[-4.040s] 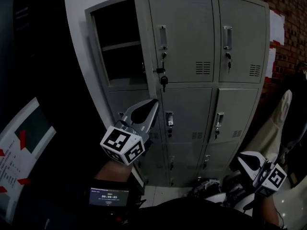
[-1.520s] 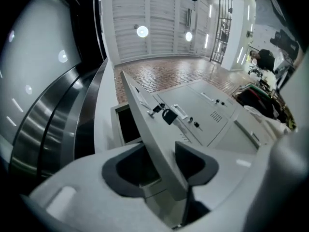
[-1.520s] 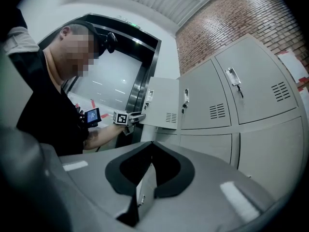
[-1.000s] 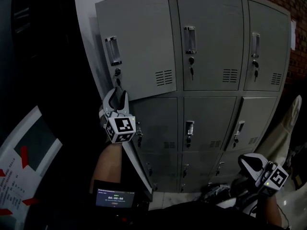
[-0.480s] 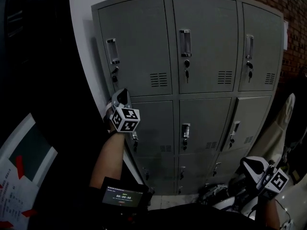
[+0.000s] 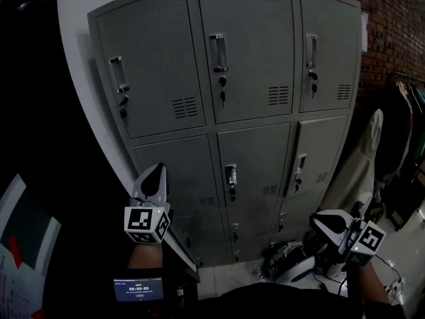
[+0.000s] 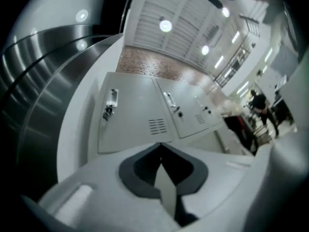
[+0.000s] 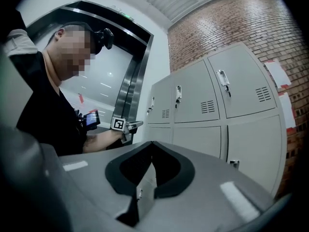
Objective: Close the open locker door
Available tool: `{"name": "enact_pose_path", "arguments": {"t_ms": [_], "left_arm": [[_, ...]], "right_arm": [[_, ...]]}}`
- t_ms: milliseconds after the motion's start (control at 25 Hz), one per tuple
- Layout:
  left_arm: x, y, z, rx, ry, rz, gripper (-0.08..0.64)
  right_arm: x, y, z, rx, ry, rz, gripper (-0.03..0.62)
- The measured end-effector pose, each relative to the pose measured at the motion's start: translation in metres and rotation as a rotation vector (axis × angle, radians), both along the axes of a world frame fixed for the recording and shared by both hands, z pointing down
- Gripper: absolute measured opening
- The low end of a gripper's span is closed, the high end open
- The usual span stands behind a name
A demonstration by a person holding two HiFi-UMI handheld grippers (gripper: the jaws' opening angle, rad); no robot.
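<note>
The grey locker bank fills the head view, and its top-left door (image 6: 149,65) lies flush with the others, keys hanging below its handle (image 6: 119,75). My left gripper (image 6: 154,173) is held low in front of the middle row, apart from every door, jaws shut with nothing between them. In the left gripper view it (image 7: 160,145) points up at that same door (image 7: 130,117). My right gripper (image 6: 320,222) hangs low at the right, also shut and empty. In the right gripper view it (image 8: 152,143) faces the lockers, and the left gripper (image 8: 137,124) shows beyond it.
A brick wall (image 6: 392,25) and a rack of dark clothes (image 6: 402,111) stand to the right of the lockers, with a pale garment (image 6: 362,168) hanging beside them. A white pillar (image 6: 76,32) borders the left side. Shoes and clutter (image 6: 285,258) lie at the lockers' foot.
The top-left door, wide open four seconds ago, is flush with the others. My left gripper has dropped away from beside its handle to the middle row, and its jaws have come together.
</note>
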State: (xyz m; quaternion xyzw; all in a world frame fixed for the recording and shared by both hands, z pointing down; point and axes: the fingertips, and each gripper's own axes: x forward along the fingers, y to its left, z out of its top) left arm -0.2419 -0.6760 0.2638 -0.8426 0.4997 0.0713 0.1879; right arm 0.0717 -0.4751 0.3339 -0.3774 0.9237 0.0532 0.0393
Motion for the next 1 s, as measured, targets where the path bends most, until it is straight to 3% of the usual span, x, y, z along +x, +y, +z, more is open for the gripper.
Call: {"name": "enact_pose_path", "arguments": {"t_ms": [80, 200, 360, 520, 720, 1000], "left_arm": [[0.027, 0.04, 0.035, -0.09, 0.06, 0.123, 0.0], [0.063, 0.102, 0.101, -0.247, 0.131, 0.231, 0.0], [0.107, 0.191, 0.187, -0.428, 0.175, 0.261, 0.0], [0.157, 0.287, 0.235, -0.548, 0.261, 0.284, 0.0], [0.19, 0.392, 0.243, -0.569, 0.251, 0.275, 0.0], [0.166, 0.5, 0.197, -0.471, 0.265, 0.211, 0.0]], "right_arm": [[0.002, 0.011, -0.001, 0.007, -0.006, -0.018, 0.006], [0.012, 0.039, -0.003, 0.026, -0.005, -0.048, 0.006], [0.037, 0.094, 0.002, 0.047, -0.01, -0.1, 0.006], [0.07, 0.163, 0.017, 0.038, -0.008, -0.165, 0.006], [0.099, 0.238, 0.035, -0.005, -0.039, -0.226, 0.006], [0.087, 0.34, 0.017, 0.041, -0.058, -0.298, 0.005]]}}
